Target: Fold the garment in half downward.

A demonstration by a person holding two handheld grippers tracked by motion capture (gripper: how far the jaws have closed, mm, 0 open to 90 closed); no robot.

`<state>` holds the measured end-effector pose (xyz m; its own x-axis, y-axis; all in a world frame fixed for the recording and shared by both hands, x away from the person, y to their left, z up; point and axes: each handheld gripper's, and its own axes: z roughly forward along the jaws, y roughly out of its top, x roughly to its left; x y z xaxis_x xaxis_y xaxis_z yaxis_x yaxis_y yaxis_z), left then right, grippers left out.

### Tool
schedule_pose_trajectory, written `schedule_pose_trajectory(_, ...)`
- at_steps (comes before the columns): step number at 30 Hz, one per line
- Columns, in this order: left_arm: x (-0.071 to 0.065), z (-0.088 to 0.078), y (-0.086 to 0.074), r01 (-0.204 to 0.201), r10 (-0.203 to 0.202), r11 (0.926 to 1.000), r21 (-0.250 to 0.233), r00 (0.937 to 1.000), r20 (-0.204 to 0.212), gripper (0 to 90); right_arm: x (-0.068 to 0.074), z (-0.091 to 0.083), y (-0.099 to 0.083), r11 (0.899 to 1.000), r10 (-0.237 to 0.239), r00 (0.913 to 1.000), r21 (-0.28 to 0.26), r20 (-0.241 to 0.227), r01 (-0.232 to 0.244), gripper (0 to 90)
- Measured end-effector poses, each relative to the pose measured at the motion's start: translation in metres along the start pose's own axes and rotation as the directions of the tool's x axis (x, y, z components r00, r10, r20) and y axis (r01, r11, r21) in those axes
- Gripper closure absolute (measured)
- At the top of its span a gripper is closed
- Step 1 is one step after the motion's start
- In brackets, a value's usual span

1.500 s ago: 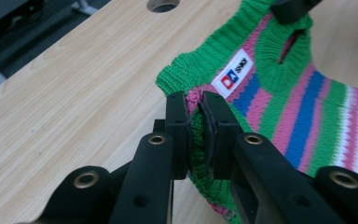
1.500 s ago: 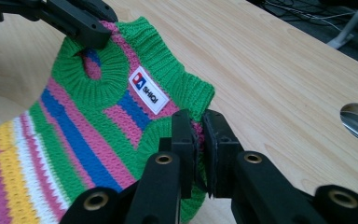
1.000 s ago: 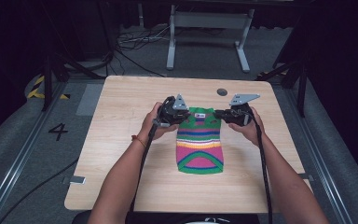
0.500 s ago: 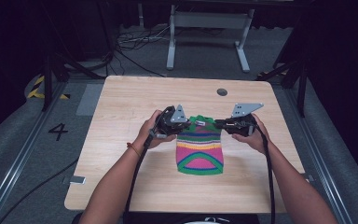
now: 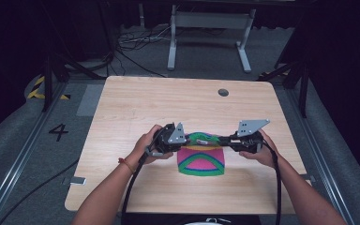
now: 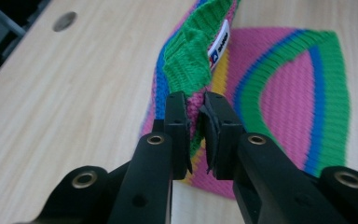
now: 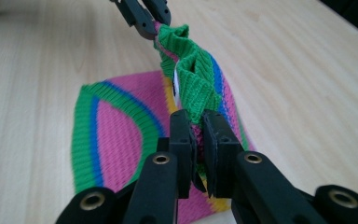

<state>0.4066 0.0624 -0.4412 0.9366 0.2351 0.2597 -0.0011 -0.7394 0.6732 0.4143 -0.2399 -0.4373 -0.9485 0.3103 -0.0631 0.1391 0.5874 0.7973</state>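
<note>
While the striped knit cloth (image 5: 200, 161) lies mid-counter (image 5: 136, 108), the left hand-held gripper (image 6: 196, 122) and right hand-held gripper (image 7: 198, 140) each pinch its green edge – jaws closed on fabric. It looks half folded; laying the lifted edge down remains.

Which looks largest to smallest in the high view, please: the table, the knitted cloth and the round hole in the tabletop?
1. Table, by far the largest.
2. Knitted cloth, held at its far edge by both grippers.
3. Round hole, smallest, though it lies farther from the camera.
</note>
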Motion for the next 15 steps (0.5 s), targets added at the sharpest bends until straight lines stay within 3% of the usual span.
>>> schedule_pose_trajectory(3, -0.01, 0.002, -0.004, -0.025, 0.025, 0.9993, 0.029, 0.9996, 0.014, 80.0, 0.011, 0.002, -0.008, 1.0, -0.013, 0.9996, 0.024, -0.027, 0.013, 83.3)
schedule_pose_trajectory(15, -0.041, 0.001, -0.02, -0.03, 0.023, 0.9972, 0.069, 0.9948, 0.1, 77.1, 0.045, 0.006, -0.029, 0.996, -0.026, 0.9958, 0.086, -0.088, 0.033, 79.4)
